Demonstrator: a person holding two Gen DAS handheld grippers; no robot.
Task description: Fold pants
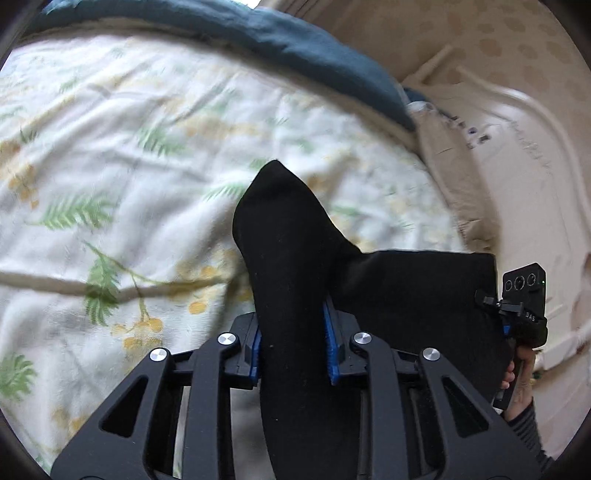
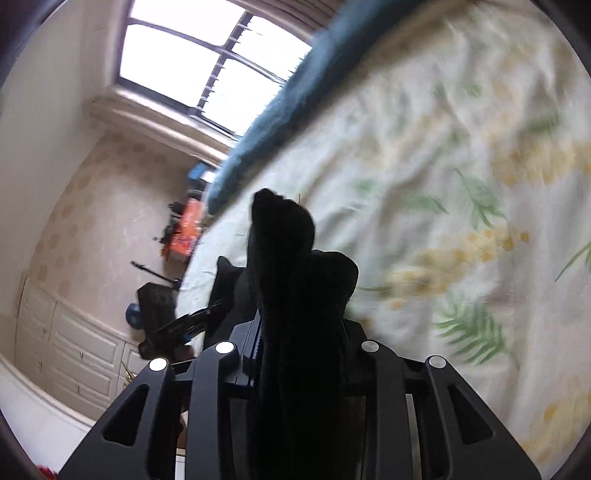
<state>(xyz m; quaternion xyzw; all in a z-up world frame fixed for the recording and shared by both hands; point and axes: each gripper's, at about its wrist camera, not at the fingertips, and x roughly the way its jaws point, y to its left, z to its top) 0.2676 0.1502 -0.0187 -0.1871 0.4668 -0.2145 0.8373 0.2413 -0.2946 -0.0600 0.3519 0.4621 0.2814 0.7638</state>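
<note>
The black pants (image 1: pixel 291 258) hang above the bed, stretched between both grippers. In the left wrist view my left gripper (image 1: pixel 293 343) is shut on a thick fold of the black cloth, which fills the gap between the blue pads (image 1: pixel 330 332) and pokes out past them. The cloth runs right to my right gripper (image 1: pixel 491 301), held by a hand in a striped sleeve at the right edge. In the right wrist view my right gripper (image 2: pixel 301 336) is shut on a bunched part of the black pants (image 2: pixel 291 236); the other gripper (image 2: pixel 192 321) shows dimly at the left.
A floral duvet (image 1: pixel 129 177) covers the bed, with a dark teal blanket (image 1: pixel 258 33) along its far side. White cabinets (image 2: pixel 74 354), a window (image 2: pixel 207 62) and an orange box (image 2: pixel 188 229) lie beyond the bed edge.
</note>
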